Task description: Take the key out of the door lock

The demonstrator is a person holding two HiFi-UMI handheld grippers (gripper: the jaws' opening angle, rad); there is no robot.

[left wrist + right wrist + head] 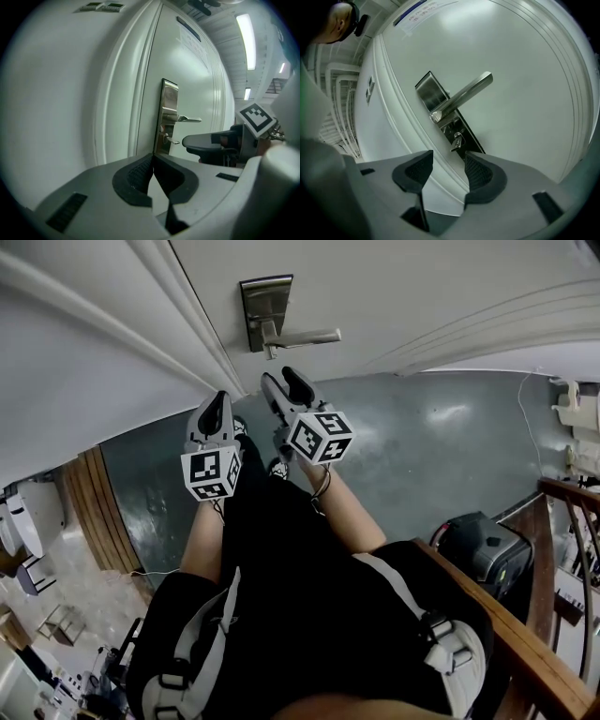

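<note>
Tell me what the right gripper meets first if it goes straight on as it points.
Most likely the key in the lock plate, ahead of the right gripper, whose jaws stand open and empty; depth is unclear.

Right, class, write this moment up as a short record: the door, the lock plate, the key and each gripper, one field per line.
door: white, with raised mouldings
lock plate: metal, with a lever handle on it
key: in the keyhole below the lever handle, untouched
left gripper: jaws together, nothing between them, short of the door
right gripper: jaws apart, nothing between them, pointed toward the key
</note>
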